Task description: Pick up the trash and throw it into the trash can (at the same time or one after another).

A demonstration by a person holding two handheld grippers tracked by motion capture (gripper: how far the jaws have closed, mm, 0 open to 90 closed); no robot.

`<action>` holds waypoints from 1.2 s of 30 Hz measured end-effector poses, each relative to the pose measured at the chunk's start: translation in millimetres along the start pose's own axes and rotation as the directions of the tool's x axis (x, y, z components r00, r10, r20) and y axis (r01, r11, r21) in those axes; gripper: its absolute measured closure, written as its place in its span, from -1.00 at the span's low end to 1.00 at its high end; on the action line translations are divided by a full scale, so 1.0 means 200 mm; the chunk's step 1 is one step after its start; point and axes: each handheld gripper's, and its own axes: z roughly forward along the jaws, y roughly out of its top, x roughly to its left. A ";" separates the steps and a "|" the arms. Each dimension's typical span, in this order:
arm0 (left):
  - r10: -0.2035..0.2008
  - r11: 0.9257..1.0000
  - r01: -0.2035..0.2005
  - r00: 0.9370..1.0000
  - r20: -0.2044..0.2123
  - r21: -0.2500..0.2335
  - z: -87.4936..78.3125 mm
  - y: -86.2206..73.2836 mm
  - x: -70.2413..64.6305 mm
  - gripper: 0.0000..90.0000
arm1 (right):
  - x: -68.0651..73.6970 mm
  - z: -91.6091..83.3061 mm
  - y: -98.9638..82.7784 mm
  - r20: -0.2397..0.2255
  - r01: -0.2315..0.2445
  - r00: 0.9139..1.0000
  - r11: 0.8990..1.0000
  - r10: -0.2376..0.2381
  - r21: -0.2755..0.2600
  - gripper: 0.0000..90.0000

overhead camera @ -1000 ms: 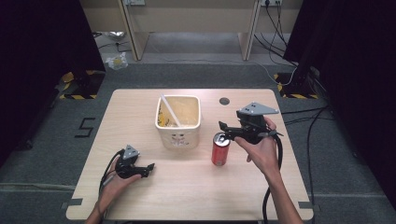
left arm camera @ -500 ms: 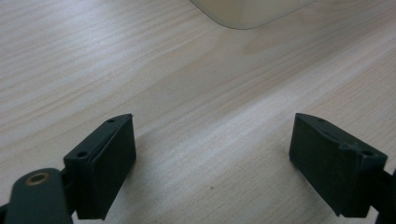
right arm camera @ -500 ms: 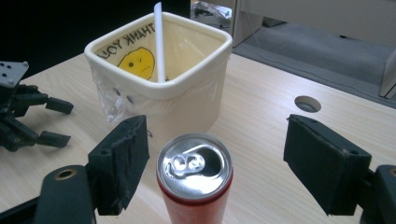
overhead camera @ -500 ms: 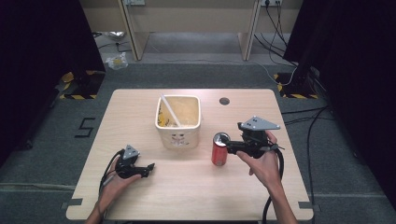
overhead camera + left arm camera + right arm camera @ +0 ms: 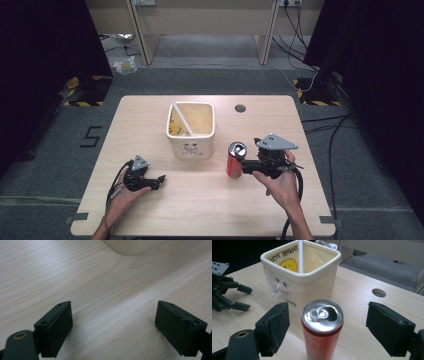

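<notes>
A red drinks can point(image 5: 236, 160) with an opened top stands upright on the table, just right of a cream square container point(image 5: 190, 129) that holds a white stick point(image 5: 181, 117). My right gripper point(image 5: 242, 163) lies level at the can's right side. In the right gripper view the can point(image 5: 322, 335) stands between the tips of the wide jaws, with a gap on each side. Those jaws have just been opening and the right gripper point(image 5: 327, 315) is open. My left gripper point(image 5: 159, 181) rests open at the front left, over bare wood point(image 5: 112, 315).
The wooden table point(image 5: 150, 115) has a round cable hole point(image 5: 240, 108) behind the can. The container point(image 5: 304, 282) with its smiley print stands right behind the can, and the left gripper point(image 5: 229, 297) lies to its left. Cables trail off the table's right side.
My right gripper has sunk and come toward the person, from above and behind the can down to the can's level. The can and the left gripper have kept still.
</notes>
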 end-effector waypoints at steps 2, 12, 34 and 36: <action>0.001 1.000 -0.001 1.000 0.000 0.002 0.00 0.00 0.00 -0.70 | 0.01 0.00 -0.01 0.006 0.003 1.000 1.000 -0.003 -0.001 -0.59; 0.001 1.000 -0.001 1.000 0.000 0.002 0.00 0.00 0.00 -0.70 | 0.02 0.05 -0.10 0.034 0.029 0.999 0.998 -0.031 0.051 -0.65; -0.001 1.000 0.001 1.000 0.000 0.002 0.00 0.00 0.00 -0.70 | 0.05 0.18 -0.27 0.041 0.009 0.999 0.997 -0.012 0.072 -0.62; 0.000 1.000 0.000 1.000 0.000 0.002 0.00 0.00 0.00 -0.70 | 0.05 0.19 -0.28 0.045 0.002 0.999 0.998 -0.005 0.071 -0.62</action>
